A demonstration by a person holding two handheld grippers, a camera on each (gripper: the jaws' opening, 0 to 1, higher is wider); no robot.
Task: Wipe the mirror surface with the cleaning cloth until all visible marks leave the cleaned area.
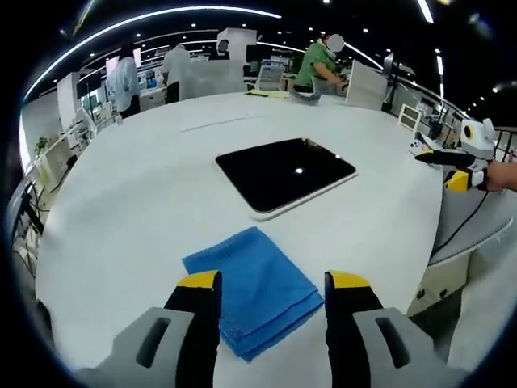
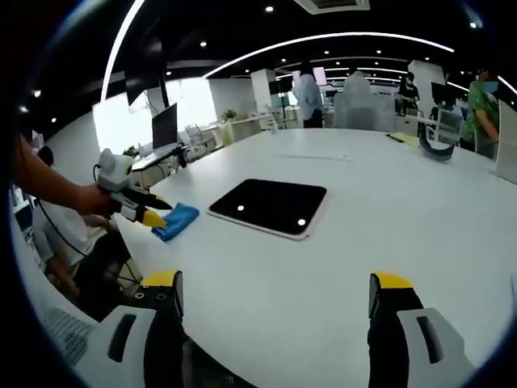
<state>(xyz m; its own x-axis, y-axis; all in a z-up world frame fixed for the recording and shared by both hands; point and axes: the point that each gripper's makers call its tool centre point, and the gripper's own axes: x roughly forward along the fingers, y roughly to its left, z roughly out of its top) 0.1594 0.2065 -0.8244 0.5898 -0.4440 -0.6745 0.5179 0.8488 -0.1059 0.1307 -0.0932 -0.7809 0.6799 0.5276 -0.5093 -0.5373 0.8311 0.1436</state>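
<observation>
Yellow-tipped jaws of the left gripper (image 1: 273, 283) stand wide apart with nothing between them; they hang over the near end of the folded blue cleaning cloth (image 1: 254, 284), and whether they touch it cannot be told; the cloth lies flat on the white table (image 1: 121, 218); just beyond it, ahead of the jaws, the mirror (image 1: 284, 172) lies flat, dark, with a pale edge, reflecting small ceiling lights; off to the right a hand holds the right gripper (image 1: 452, 168) past the table's edge. From the right gripper view, the right gripper's own jaws (image 2: 277, 293) also stand wide apart and empty above bare table; the mirror lies ahead of them, the cloth to its left under the left gripper's tips.
</observation>
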